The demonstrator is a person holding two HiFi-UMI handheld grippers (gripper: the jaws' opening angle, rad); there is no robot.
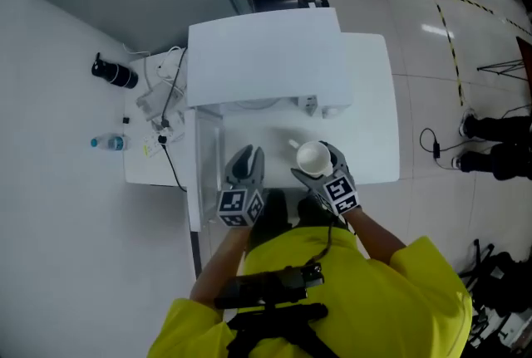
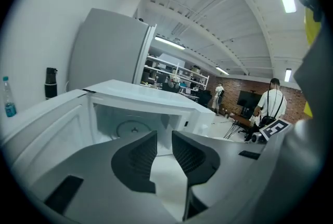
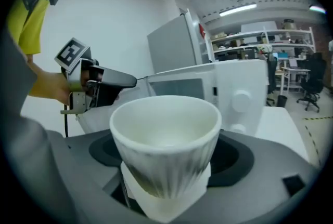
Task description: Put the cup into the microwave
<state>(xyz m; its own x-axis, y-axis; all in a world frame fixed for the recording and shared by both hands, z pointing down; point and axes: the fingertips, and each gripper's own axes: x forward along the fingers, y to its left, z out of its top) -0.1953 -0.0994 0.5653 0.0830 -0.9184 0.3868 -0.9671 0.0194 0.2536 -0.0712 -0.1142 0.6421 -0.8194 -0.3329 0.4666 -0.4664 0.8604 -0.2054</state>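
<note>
A white ribbed cup (image 1: 312, 155) sits upright between the jaws of my right gripper (image 1: 317, 162), which is shut on it and holds it above the white table. In the right gripper view the cup (image 3: 166, 145) fills the middle and is empty. The white microwave (image 1: 266, 57) stands just beyond, with its door (image 1: 194, 174) swung open to the left. The left gripper view looks into the cavity (image 2: 132, 127), where the turntable shows. My left gripper (image 1: 246, 168) hovers in front of the opening, left of the cup; its jaws (image 2: 164, 147) stand a narrow gap apart with nothing between them.
Left of the microwave lie a water bottle (image 1: 108, 143), a black flask (image 1: 115, 72) and cables (image 1: 162, 111). A grey cabinet (image 2: 109, 46) stands behind. Someone's feet (image 1: 495, 144) are on the floor to the right of the table.
</note>
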